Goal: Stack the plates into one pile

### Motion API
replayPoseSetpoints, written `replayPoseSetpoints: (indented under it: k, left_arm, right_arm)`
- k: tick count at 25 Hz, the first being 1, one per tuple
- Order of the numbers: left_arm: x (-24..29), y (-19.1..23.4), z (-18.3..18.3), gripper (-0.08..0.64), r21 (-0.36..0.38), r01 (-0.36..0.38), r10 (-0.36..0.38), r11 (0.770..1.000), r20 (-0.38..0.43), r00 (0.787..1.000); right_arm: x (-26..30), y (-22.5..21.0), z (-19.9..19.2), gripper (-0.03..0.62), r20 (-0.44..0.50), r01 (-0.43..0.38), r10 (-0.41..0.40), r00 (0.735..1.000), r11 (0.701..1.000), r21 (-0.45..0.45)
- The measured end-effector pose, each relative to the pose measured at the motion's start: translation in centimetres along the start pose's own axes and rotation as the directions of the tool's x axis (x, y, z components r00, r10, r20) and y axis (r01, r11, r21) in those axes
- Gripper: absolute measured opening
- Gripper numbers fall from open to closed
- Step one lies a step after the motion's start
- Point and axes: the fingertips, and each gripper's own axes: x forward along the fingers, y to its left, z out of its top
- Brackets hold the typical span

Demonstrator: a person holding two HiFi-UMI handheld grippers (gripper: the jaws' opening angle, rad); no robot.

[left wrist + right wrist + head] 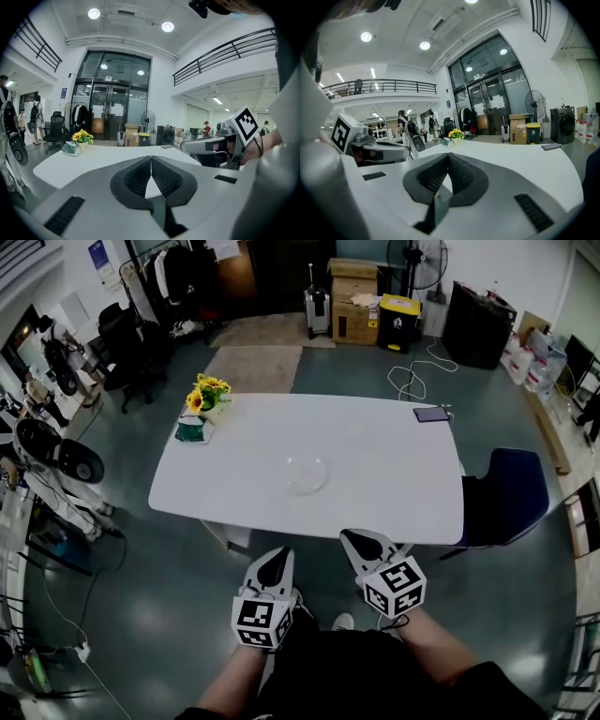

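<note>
The table top is white, smooth and faintly glossy. At its centre the plates look clear, like glass or clear plastic, with a soft sheen. The floor is grey, polished, and mirrors the lights. The left gripper and right gripper have matt pale-grey plastic shells and black ribbed pads. At upper middle the boxes are plain brown cardboard and the rug is matt. At right, the chair looks like blue cloth.
</note>
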Motion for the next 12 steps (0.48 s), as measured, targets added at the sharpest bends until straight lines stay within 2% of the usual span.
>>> replayPoseSetpoints:
  k: [12]
  left_arm:
    - [0.43,0.03,-0.04,0.020,-0.013,-0.013,0.013,1.000,-0.003,1.000]
  right_arm:
    - [0.18,-0.61,0.01,0.017,0.000,-0.009,0.009,1.000,1.000,0.011]
